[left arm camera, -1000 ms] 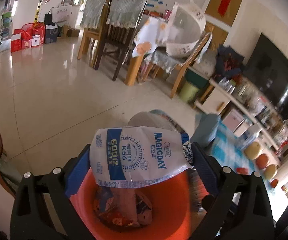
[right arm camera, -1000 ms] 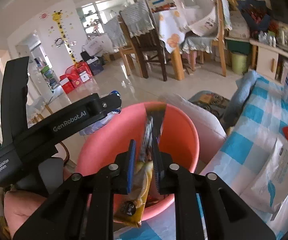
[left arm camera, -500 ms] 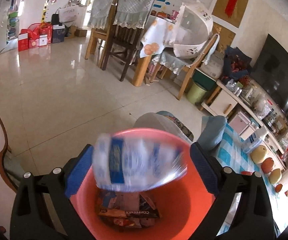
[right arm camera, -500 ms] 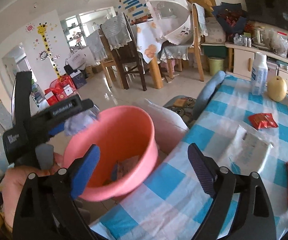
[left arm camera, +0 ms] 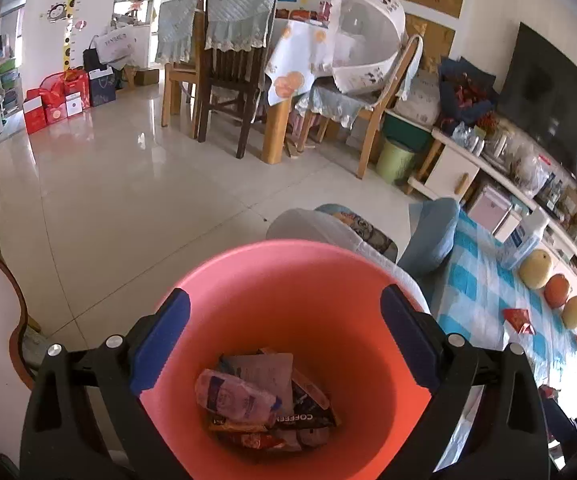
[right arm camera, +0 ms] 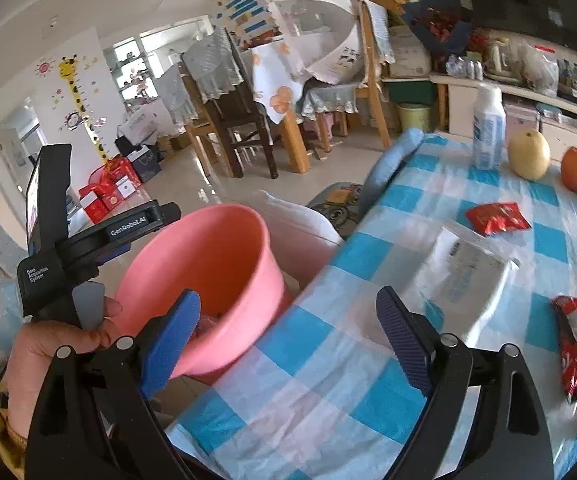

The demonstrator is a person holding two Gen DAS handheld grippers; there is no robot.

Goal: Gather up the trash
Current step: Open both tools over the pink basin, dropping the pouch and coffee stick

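Observation:
A pink bucket [left arm camera: 288, 280] stands by the table edge, right below my left gripper [left arm camera: 284, 340], which is open and empty. Several wrappers [left arm camera: 264, 400] lie at its bottom, with a white and blue pouch [left arm camera: 232, 394] on top. The bucket also shows at the left of the right wrist view [right arm camera: 208, 280]. My right gripper [right arm camera: 288, 336] is open and empty over the blue checked tablecloth [right arm camera: 368, 360]. On the cloth lie a white flat packet [right arm camera: 464, 268] and two red wrappers [right arm camera: 496, 218] [right arm camera: 576, 340].
A white bottle [right arm camera: 488, 128], a pear [right arm camera: 528, 154] and an orange [right arm camera: 576, 170] stand at the table's far side. A white cushion [right arm camera: 300, 232] and a blue cushion [right arm camera: 392, 164] sit beside the bucket. Dining chairs [left arm camera: 228, 80] stand across the tiled floor.
The left gripper let go of the white and blue pouch, which fell into the bucket. The right gripper opened, dropped its yellow wrapper in the bucket and swung right over the table.

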